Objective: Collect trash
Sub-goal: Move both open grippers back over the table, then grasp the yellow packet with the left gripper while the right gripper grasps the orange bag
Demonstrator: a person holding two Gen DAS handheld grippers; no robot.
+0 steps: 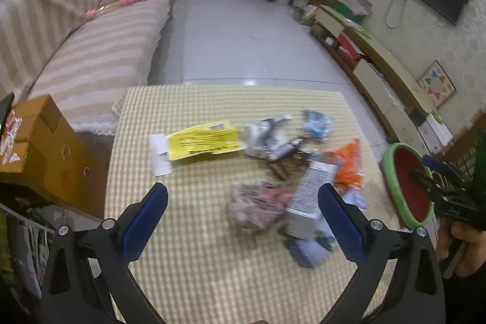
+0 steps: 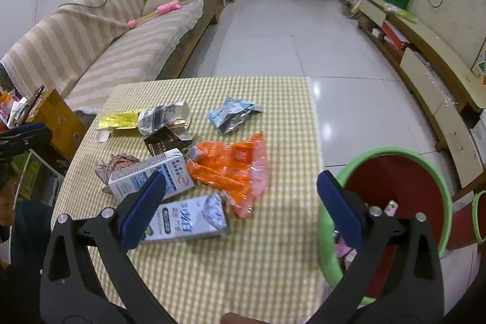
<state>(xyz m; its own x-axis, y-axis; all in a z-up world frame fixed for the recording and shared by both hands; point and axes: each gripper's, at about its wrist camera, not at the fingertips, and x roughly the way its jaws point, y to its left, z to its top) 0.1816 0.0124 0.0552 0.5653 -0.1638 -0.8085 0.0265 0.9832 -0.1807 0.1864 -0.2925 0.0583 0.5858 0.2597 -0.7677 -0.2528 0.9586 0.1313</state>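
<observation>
Trash lies on a table with a yellow checked cloth (image 2: 273,248): two white milk cartons (image 2: 152,175) (image 2: 188,217), an orange plastic wrapper (image 2: 234,169), a crumpled pinkish wrapper (image 1: 258,202), a silver wrapper (image 2: 161,117), a blue foil bag (image 2: 234,114), a dark wrapper (image 2: 164,141) and a flat yellow box (image 1: 203,141). A green-rimmed red bin (image 2: 395,187) stands off the table's right edge with some trash inside. My left gripper (image 1: 243,208) is open above the pinkish wrapper. My right gripper (image 2: 240,202) is open and empty, between the cartons and the bin.
A striped sofa (image 2: 106,50) runs along the left. A cardboard box (image 1: 51,151) stands at the table's left side. A low TV cabinet (image 2: 440,87) lines the right wall. White tiled floor (image 2: 288,35) lies beyond the table.
</observation>
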